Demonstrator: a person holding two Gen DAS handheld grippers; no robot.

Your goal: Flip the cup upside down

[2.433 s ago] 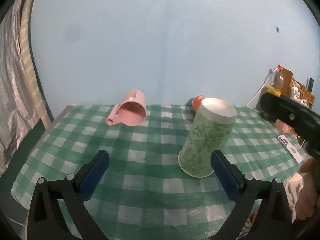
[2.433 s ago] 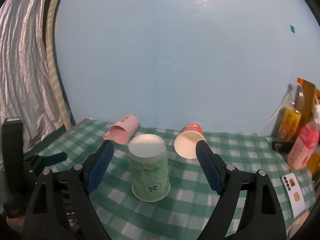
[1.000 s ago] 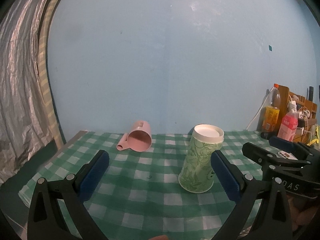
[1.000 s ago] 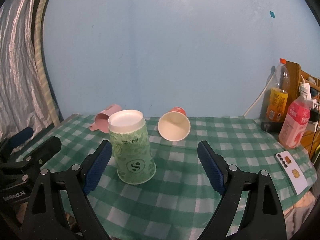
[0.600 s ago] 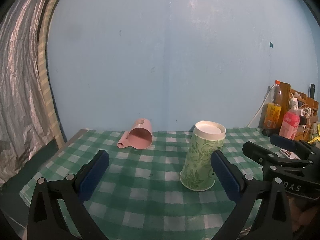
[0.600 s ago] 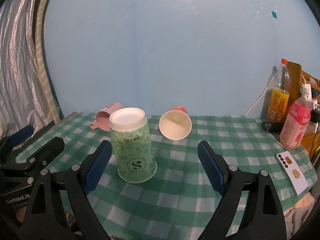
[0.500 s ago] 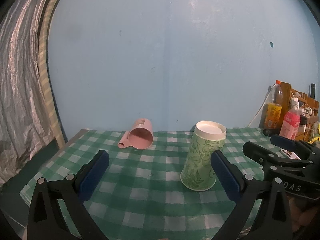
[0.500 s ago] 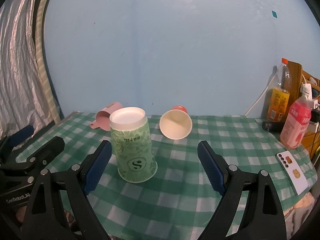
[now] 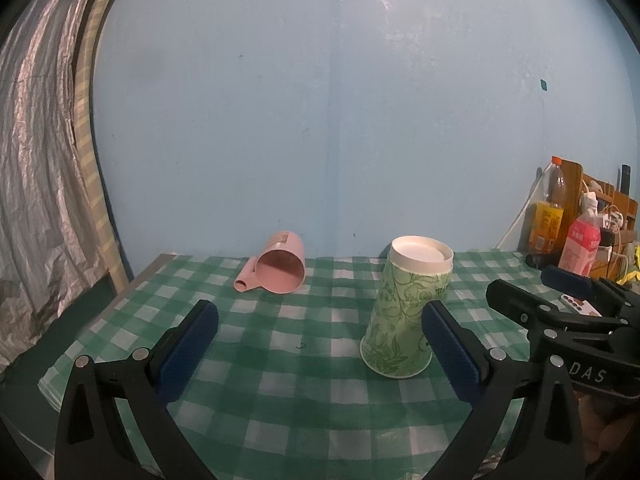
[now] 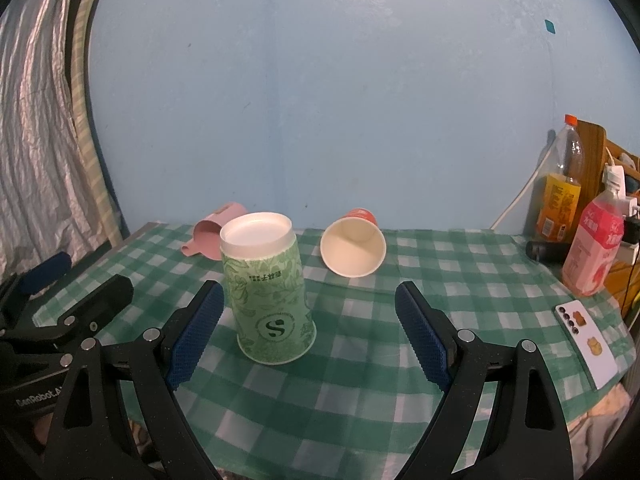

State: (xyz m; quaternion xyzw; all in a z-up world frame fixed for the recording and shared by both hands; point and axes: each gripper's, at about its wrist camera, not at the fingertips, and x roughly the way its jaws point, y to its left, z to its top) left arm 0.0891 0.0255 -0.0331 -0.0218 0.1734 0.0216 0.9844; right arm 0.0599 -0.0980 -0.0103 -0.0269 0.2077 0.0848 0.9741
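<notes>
A green patterned paper cup (image 9: 406, 312) stands upside down on the green checked tablecloth (image 9: 304, 364), white base up; it also shows in the right wrist view (image 10: 268, 292). My left gripper (image 9: 320, 344) is open and empty, with the cup just inside its right finger. My right gripper (image 10: 308, 328) is open and empty, with the cup near its left finger. An orange paper cup (image 10: 354, 246) lies on its side behind, mouth toward me. A pink mug (image 9: 278, 268) lies on its side at the back left.
Drink bottles (image 10: 560, 200) and a pink carton (image 10: 596, 252) stand at the right edge by a wooden rack. A phone (image 10: 588, 344) lies at the front right. A blue wall (image 10: 320, 100) is behind the table. A silver curtain (image 9: 36, 200) hangs on the left.
Both grippers pulled back and levelled off from the cup over the earlier frames; in the last half second almost nothing moved. The green cup stays upside down.
</notes>
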